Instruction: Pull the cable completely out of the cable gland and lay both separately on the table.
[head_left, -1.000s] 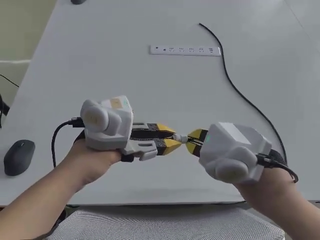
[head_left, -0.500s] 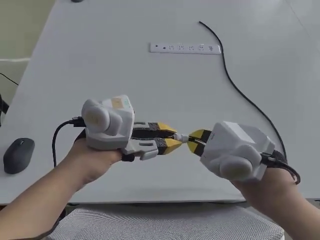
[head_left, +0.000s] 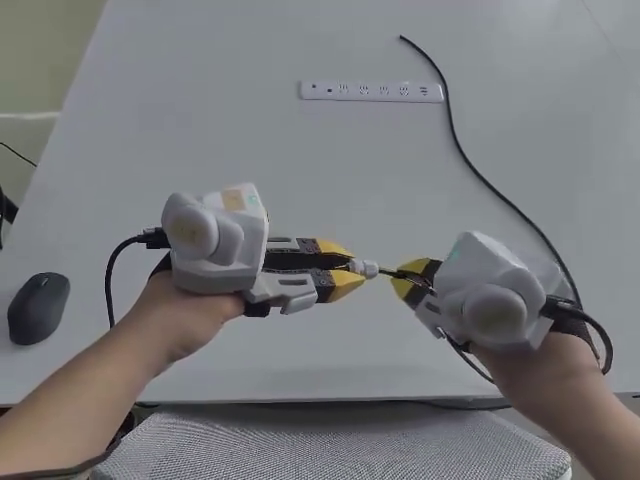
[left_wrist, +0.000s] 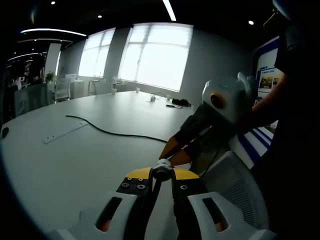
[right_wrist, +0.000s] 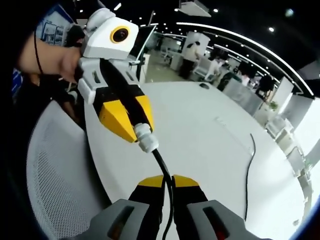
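I am holding both claws above the near edge of the white desk (head_left: 250, 150), tips facing each other. My left claw (left_wrist: 162, 176) is clamping the pale cable gland (right_wrist: 145, 137) between its yellow tips, and my right claw (right_wrist: 167, 184) is pinching the thin black cable (right_wrist: 161, 162) just beyond it. A short length of cable is showing between the claws, running into the gland, both in the air above the desk; a power strip (head_left: 371, 91) and a long black cord (head_left: 480, 180) are lying farther back.
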